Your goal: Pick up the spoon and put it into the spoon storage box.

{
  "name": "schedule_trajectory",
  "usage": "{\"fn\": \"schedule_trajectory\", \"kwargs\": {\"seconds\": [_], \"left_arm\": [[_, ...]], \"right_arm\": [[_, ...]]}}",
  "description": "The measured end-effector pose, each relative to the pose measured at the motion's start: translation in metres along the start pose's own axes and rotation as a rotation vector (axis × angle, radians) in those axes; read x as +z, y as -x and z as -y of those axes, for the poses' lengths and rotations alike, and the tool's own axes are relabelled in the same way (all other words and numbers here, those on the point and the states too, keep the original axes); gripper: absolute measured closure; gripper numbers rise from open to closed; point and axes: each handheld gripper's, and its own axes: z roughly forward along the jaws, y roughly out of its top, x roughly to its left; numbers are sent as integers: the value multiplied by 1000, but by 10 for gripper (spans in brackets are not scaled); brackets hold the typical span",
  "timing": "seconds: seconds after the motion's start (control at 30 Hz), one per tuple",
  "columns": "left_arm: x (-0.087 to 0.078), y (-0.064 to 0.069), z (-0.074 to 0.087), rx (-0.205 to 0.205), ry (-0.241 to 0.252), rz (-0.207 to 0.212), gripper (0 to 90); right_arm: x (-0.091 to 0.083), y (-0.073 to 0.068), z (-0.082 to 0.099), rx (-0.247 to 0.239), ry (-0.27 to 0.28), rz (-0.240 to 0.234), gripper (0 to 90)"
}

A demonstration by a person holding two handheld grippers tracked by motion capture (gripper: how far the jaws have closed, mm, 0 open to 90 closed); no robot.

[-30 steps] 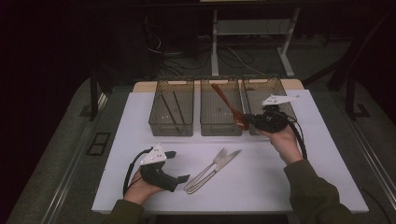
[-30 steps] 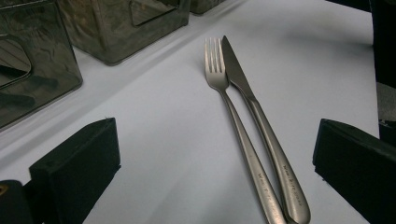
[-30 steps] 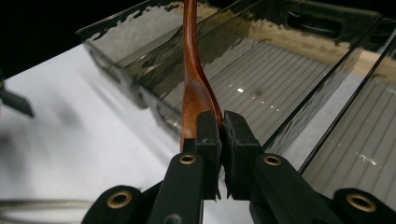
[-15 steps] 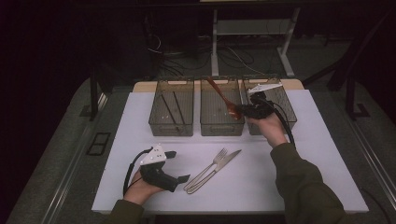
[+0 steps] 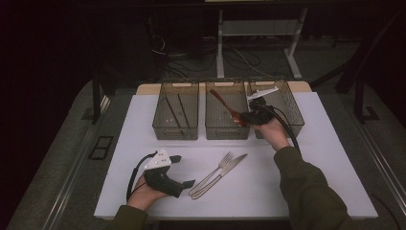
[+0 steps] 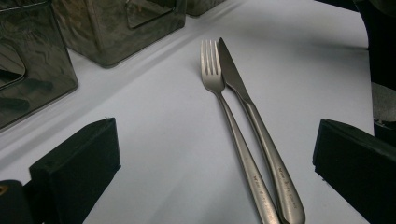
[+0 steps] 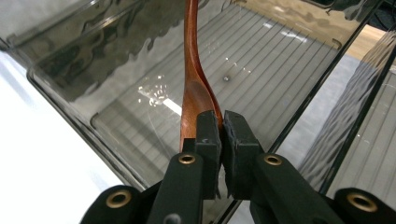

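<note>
Over the middle bin, a wooden spoon hangs, pinched by the right gripper.

Near the top middle of the high view, the wooden spoon point(image 5: 229, 108) is held by its bowl end, handle slanting up and left over the middle bin point(image 5: 227, 130). The right gripper point(image 5: 247, 118) has its fingers point(image 7: 208, 135) clamped tight on it. To do this well, I think it should go low inside the bin before letting go, so the spoon lands softly. A second ago the spoon was more to the right, nearer the right bin point(image 5: 292, 108). At lower left, the left gripper point(image 5: 184, 170) rests on the bench point(image 5: 311, 158), fingers apart, facing the fork point(image 6: 219, 93) and knife point(image 6: 247, 100).
</note>
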Motion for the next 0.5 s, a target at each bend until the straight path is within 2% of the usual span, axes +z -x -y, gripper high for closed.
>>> {"fn": "schedule_trajectory", "kwargs": {"seconds": [0.07, 0.23, 0.33, 0.5], "left_arm": [[0, 0, 0, 1, 0, 0, 0], [0, 0, 0, 0, -1, 1, 0], [0, 0, 0, -1, 0, 0, 0], [0, 0, 0, -3, -3, 2, 0]], "right_arm": [[0, -1, 1, -4, 4, -3, 792], [-8, -1, 1, 16, 70, -15, 681], [-13, -1, 3, 45, 98, -46, 610], [-26, -3, 7, 54, 146, -89, 510]]}}
